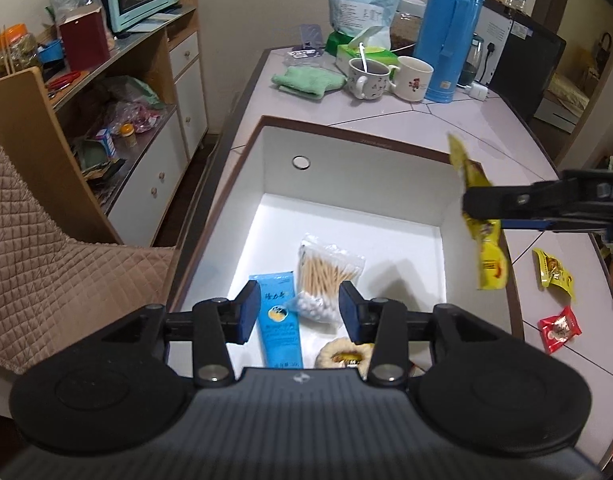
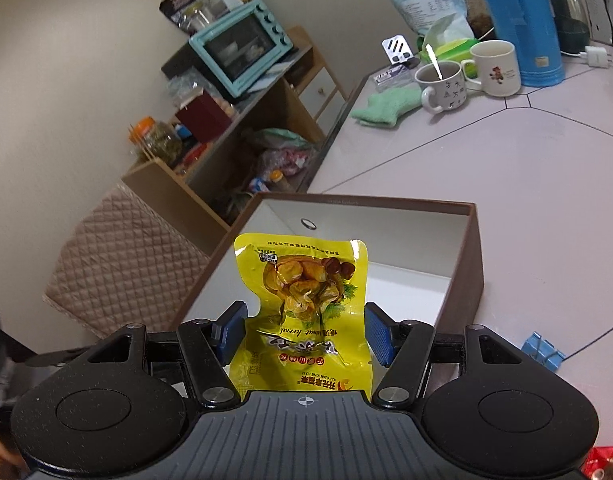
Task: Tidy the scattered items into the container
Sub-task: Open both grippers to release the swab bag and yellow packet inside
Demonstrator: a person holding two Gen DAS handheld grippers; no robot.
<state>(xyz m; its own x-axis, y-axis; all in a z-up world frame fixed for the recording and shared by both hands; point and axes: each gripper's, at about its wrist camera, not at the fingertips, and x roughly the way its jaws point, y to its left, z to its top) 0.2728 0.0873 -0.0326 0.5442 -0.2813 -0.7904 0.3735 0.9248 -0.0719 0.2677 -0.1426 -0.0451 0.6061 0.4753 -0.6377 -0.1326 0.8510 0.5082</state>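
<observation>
- A yellow snack pouch point(image 2: 306, 304) stands between the fingers of the right gripper point(image 2: 306, 330), centre-bottom of the right wrist view, its long axis running up the frame and away from the camera, printed face toward the lens.
- Whether the blue pads press the pouch or merely flank it, that view does not settle: a sliver of gap shows at each side. In the left wrist view, at the right edge of the frame, the pouch point(image 1: 484, 216) hangs in mid-air from the black fingers with nothing under it, so by judgement the right jaws are gripping it.
- The open brown-walled container point(image 2: 472, 256) lies straight ahead of and below the pouch; from the left camera the pouch hangs at the box's right wall, near its rim point(image 1: 346, 130).
- The left gripper point(image 1: 294, 310) hovers over the near end of the box, lower centre of its frame, jaws apart and holding nothing.
- Already on the white floor inside: a blue tube point(image 1: 280, 320), a bag of cotton swabs point(image 1: 326, 276) and a round wrapped snack point(image 1: 344, 354).
- Outside on the table, lower right of the left wrist view: a small yellow packet point(image 1: 554, 274) and a red packet point(image 1: 559, 329), both nearer the right gripper than the left.
- The release seems to turn on whether the pouch's lower end is inside the right wall.
</observation>
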